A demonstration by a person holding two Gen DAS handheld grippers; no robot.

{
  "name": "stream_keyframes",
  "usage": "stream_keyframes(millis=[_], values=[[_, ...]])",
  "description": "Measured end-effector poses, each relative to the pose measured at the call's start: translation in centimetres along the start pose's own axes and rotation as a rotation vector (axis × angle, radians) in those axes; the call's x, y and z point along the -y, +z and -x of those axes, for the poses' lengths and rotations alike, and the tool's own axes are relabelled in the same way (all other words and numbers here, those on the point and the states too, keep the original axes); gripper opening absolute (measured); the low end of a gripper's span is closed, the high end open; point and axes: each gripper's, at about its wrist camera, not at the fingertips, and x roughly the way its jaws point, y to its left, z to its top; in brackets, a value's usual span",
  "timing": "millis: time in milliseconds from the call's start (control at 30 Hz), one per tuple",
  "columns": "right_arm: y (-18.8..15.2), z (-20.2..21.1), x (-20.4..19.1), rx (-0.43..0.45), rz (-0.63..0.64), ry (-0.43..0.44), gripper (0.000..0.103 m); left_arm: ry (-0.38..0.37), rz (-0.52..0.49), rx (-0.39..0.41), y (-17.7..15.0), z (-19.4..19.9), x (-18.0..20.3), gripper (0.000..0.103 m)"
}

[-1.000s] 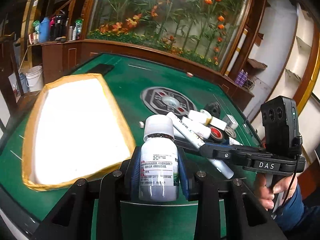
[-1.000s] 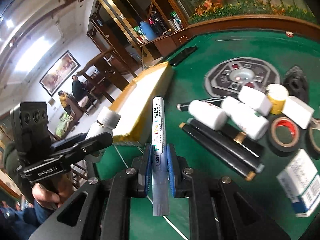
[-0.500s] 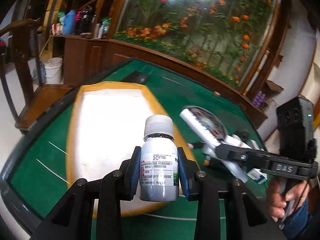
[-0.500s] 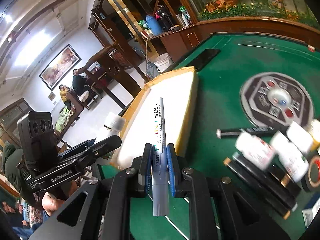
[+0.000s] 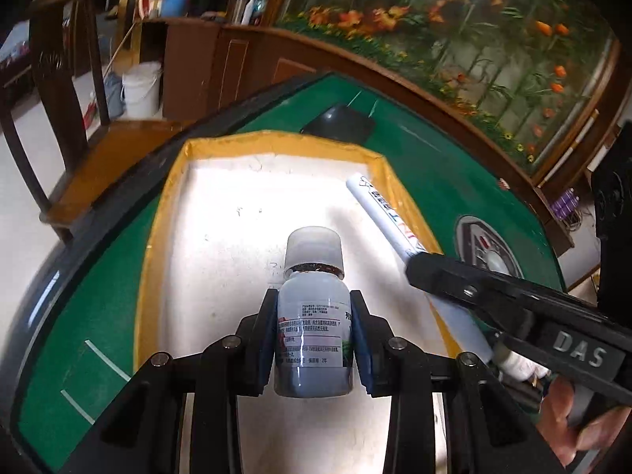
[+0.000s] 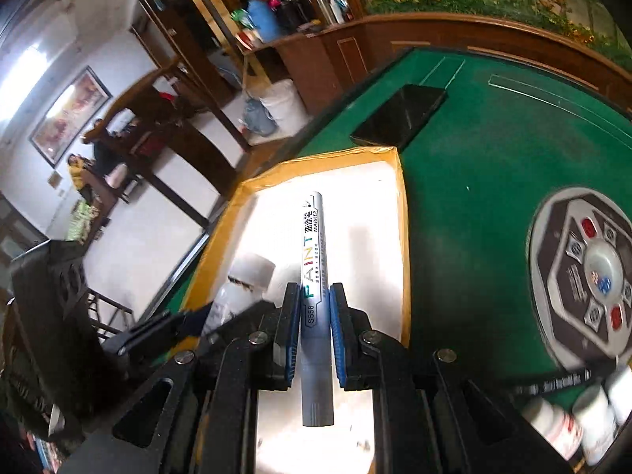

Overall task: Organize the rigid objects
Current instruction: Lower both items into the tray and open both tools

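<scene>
My left gripper (image 5: 314,331) is shut on a white pill bottle (image 5: 312,335) with a white cap, held upright over the white tray with a yellow rim (image 5: 276,138). My right gripper (image 6: 315,316) is shut on a silver paint marker (image 6: 315,268), held above the same tray (image 6: 403,237). The marker also shows in the left wrist view (image 5: 389,217), to the right of the bottle, with the right gripper (image 5: 418,264) clamped on it. The bottle shows blurred in the right wrist view (image 6: 241,288), left of the marker.
The tray lies on a green felt table (image 6: 493,158). A black phone (image 6: 399,120) lies just beyond the tray. A round control panel (image 6: 592,268) sits mid-table. White bottles (image 6: 572,414) and a black pen (image 6: 553,387) lie at the lower right. A wooden chair (image 5: 59,98) stands off the table's left edge.
Both grippers have moved left from the pile of objects to above the tray, each carrying its object. The bottle and marker now hang over the tray's white floor.
</scene>
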Motion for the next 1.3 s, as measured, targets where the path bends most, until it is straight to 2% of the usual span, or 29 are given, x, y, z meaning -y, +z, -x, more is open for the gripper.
stream_keyframes(millis=[167, 400, 667, 733, 800, 867, 1067, 1167, 1300], values=[[1.3, -2.8, 0.4, -0.049, -0.01, -0.048, 0.014, 0.007, 0.049, -0.039, 0.7, -1.1, 0.3, 0.036], [1.8, -4.9, 0.4, -0.085, -0.009, -0.103, 0.014, 0.023, 0.04, -0.087, 0.8, -1.9, 0.5, 0.036], [1.8, -5.1, 0.2, -0.082, 0.013, -0.113, 0.014, 0.0, 0.071, -0.107, 0.9, -2.2, -0.2, 0.036], [1.8, -5.1, 0.2, -0.081, 0.023, -0.112, 0.014, -0.011, 0.071, -0.103, 0.9, -2.2, -0.2, 0.042], [1.8, -5.1, 0.1, -0.083, 0.026, -0.11, 0.016, -0.016, 0.076, -0.097, 0.9, -2.1, -0.2, 0.058], [1.8, -5.0, 0.0, -0.082, 0.027, -0.096, 0.022, -0.029, 0.087, -0.08, 0.9, -1.7, -0.4, 0.064], [0.9, -2.4, -0.1, -0.025, 0.025, -0.058, 0.024, -0.065, 0.091, -0.024, 0.1, 0.3, -0.5, 0.065], [-0.4, 0.5, 0.8, 0.02, 0.021, -0.01, 0.025, -0.076, 0.051, 0.021, -0.9, 2.2, 0.5, 0.065], [-3.7, 5.4, 3.8, 0.082, -0.003, 0.052, 0.029, -0.115, -0.035, 0.088, -3.1, 4.8, 3.2, 0.074]])
